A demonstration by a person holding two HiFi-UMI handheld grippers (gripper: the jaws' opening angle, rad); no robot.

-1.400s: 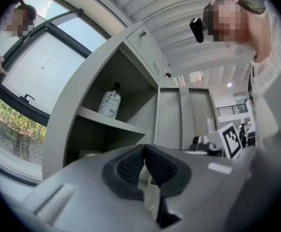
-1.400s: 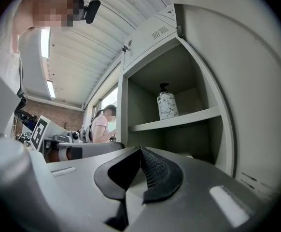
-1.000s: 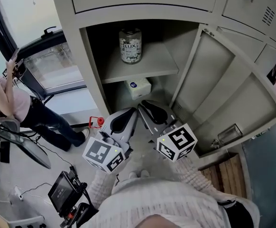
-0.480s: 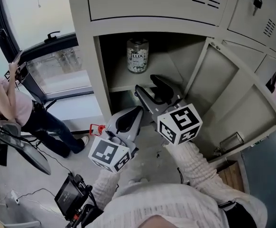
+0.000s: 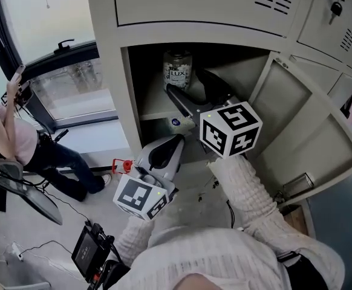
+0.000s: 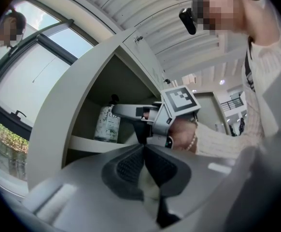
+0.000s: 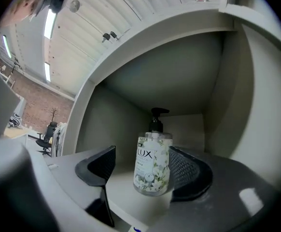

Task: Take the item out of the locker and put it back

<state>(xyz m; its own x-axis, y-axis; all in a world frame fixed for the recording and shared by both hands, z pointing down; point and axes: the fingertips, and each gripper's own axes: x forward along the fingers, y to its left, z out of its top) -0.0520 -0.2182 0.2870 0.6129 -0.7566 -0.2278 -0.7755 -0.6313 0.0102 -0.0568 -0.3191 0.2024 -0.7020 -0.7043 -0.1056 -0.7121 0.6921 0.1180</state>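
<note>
**Right claw opening around the soap bottle on the locker's upper shelf**

My right gripper reaches into the locker with its jaws spreading. The soap bottle stands upright between them. The left pad is clear of the bottle. The right pad sits just beside it, and I cannot tell whether it touches. In the head view, the right gripper lies in the middle of the frame, pointing up toward the bottle. Its marker cube is just below, on my sleeve-covered arm.

My left gripper has its pads pressed together. In the head view it hangs low, outside the locker and below the right one, with its own cube toward the bottom of the frame.

The bottle is clear, with a black pump and a floral label. It stands toward the back of the upper shelf, in the upper middle of the head view. The left gripper view shows it at centre left, behind the right claw's finger.

Below the shelf, a small white box lies in the lower compartment. The locker door is swung open toward the right of the frame.

At the far left of the head view, a person in a pink top sits beside a window.
</note>
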